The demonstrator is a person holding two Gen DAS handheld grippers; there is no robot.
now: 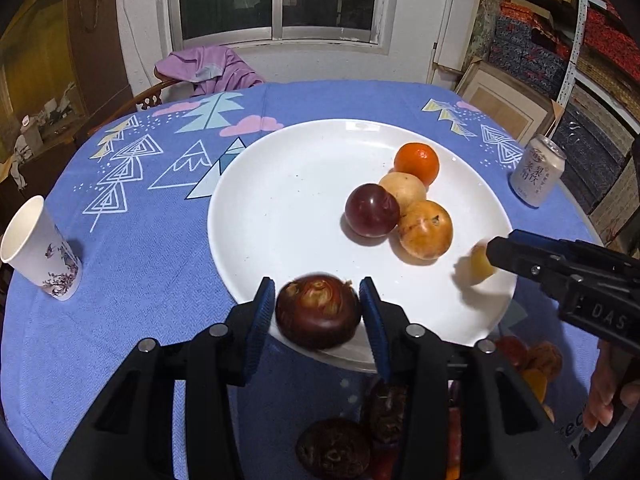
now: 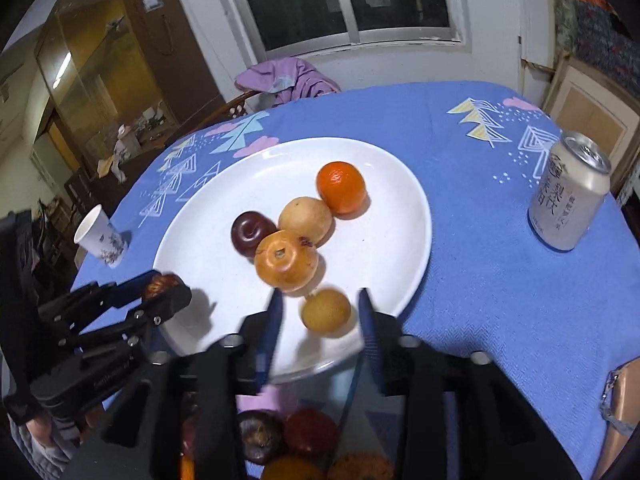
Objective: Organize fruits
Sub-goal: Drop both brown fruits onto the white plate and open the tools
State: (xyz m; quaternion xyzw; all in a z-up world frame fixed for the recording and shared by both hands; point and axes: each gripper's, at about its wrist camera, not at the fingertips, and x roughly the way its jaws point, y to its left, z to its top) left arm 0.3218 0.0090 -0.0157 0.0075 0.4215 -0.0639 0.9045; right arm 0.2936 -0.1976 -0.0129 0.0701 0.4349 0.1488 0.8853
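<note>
Both grippers: black plastic linkage frames with silver round-head screws. Fingers carry blue ribbed pads. Right gripper body bears embossed lettering.

Dim indoor light, soft shadows, fisheye-bent edges, slight motion blur.

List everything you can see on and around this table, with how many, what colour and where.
round white plate: one, white, centre of table
bright orange mandarin: one, orange, far side of plate
pale tan round fruit: one, tan, beside mandarin
dark purple plum: one, purple, touching tan fruit
orange-yellow fruit: one, orange, mid-plate
small yellowish-brown fruit: one, near rim, between right fingers, untouched
dark brown water chestnut: one, at plate's near rim, between left fingers
paper cup: one, white, left
drink can: one, silver, right
blue tablecloth: one
left gripper: black, blue pads
right gripper: black, open
</note>
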